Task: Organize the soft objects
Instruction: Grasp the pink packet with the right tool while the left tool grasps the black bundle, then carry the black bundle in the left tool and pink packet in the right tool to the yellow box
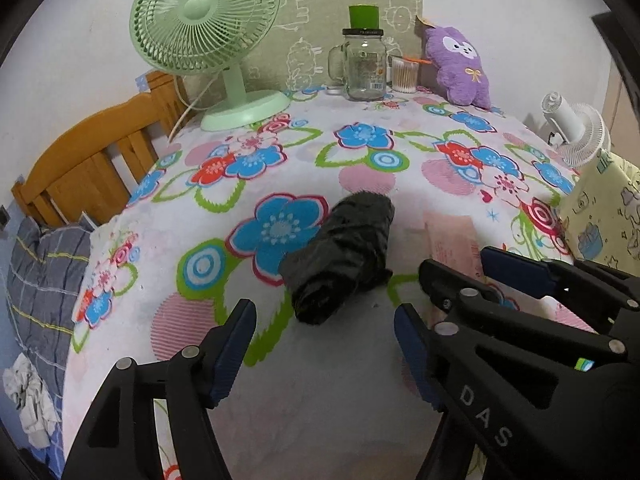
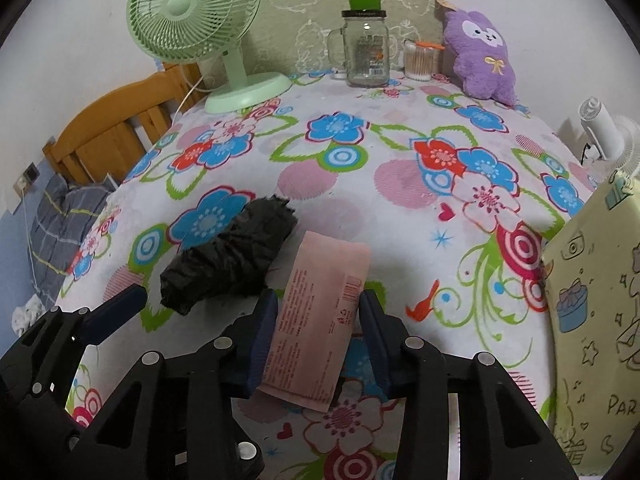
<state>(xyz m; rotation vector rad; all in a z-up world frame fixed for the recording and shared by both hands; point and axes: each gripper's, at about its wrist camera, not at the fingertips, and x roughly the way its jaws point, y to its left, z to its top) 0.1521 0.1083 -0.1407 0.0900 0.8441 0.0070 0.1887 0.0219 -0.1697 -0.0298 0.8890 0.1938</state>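
Observation:
A pink flat packet (image 2: pixel 328 264) lies on the floral cloth (image 2: pixel 400 216), and my right gripper (image 2: pixel 318 298) is shut on its near half, pads pressing both long edges. A black rolled bundle of plastic (image 1: pixel 344 248) lies just left of the packet, also seen in the right wrist view (image 2: pixel 232 260). My left gripper (image 1: pixel 322 320) stands open right before the bundle's near end, touching nothing. The right gripper (image 1: pixel 456 262) shows at the right of the left wrist view, over the packet (image 1: pixel 450 236). A purple plush toy (image 1: pixel 460 66) leans on the wall at the back right.
At the back stand a green desk fan (image 1: pixel 204 16), a glass jar (image 1: pixel 364 64) with a green cup behind it, and a cotton swab tub (image 1: pixel 404 76). A small white fan (image 1: pixel 576 132) and a yellow patterned box (image 2: pixel 600 300) sit at the right edge. A wooden headboard (image 1: pixel 92 168) is on the left.

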